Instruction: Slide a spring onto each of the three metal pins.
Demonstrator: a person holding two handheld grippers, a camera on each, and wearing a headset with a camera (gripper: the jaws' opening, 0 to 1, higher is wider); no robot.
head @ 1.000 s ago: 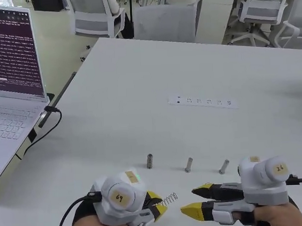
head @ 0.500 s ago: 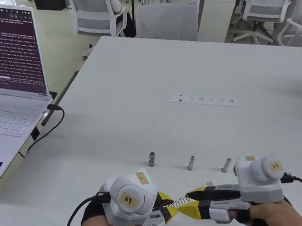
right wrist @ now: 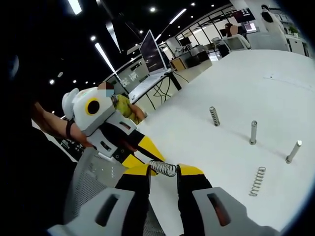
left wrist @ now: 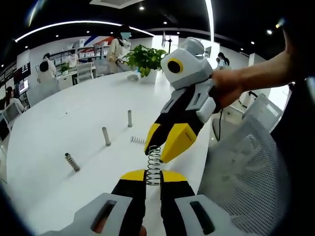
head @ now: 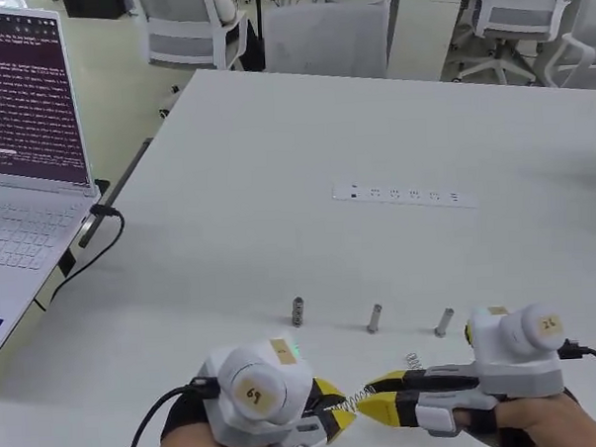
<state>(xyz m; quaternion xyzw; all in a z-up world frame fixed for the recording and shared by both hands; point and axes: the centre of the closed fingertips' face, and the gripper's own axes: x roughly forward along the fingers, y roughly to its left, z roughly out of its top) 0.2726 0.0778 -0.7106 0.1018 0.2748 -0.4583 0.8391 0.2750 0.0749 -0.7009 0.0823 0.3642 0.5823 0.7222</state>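
Observation:
Three metal pins stand in a row on the white table. The left pin wears a spring; the middle pin and right pin are bare. A loose spring lies in front of them. My left gripper is shut on one end of another spring. My right gripper meets it tip to tip, its jaws narrowed onto that spring's other end.
An open laptop sits at the left table edge with a black cable beside it. A white power strip lies mid-table beyond the pins. Office chairs stand past the far edge.
My right gripper has moved left until its tips reached the spring held by my left gripper, and its jaws have narrowed onto it. The pins and loose spring have stayed put.

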